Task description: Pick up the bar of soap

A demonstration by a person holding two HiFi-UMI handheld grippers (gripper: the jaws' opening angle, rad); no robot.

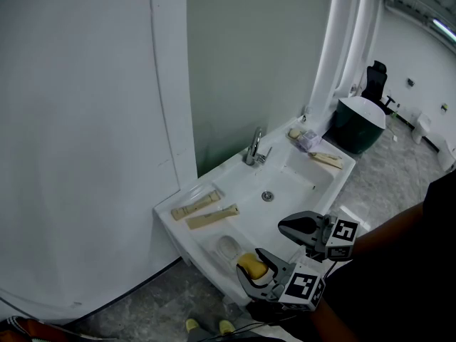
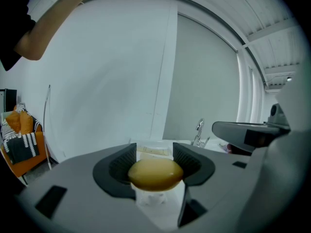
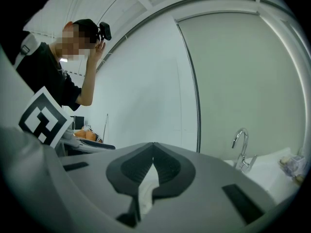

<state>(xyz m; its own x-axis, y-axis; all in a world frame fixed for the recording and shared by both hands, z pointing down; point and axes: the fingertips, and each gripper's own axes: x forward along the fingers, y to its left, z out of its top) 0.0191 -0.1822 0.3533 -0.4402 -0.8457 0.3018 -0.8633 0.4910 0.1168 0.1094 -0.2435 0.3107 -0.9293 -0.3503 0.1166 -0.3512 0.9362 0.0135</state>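
Over the white sink (image 1: 293,189), the left gripper (image 1: 254,266) is clamping the bar of soap (image 2: 155,174) mid-jaw, and I'd be lifting it straight and steadily, while the right gripper (image 3: 153,160) is idling beside it, pinched together on nothing.

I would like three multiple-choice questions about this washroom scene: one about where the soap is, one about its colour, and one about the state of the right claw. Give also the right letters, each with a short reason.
1. Where is the soap?
A. Inside a bucket
B. Between the jaws of the left claw
C. On a shelf

2. What colour is the soap?
A. Yellow
B. Green
C. Pink

3. In what state is the right claw?
A. Wide open
B. Shut on the soap
C. Shut, with nothing in it

Answers:
1 B: the left gripper view shows both jaws pressed on its sides.
2 A: it looks yellow in the head view and in the left gripper view.
3 C: in the right gripper view the jaws meet at their tips and nothing sits between them.
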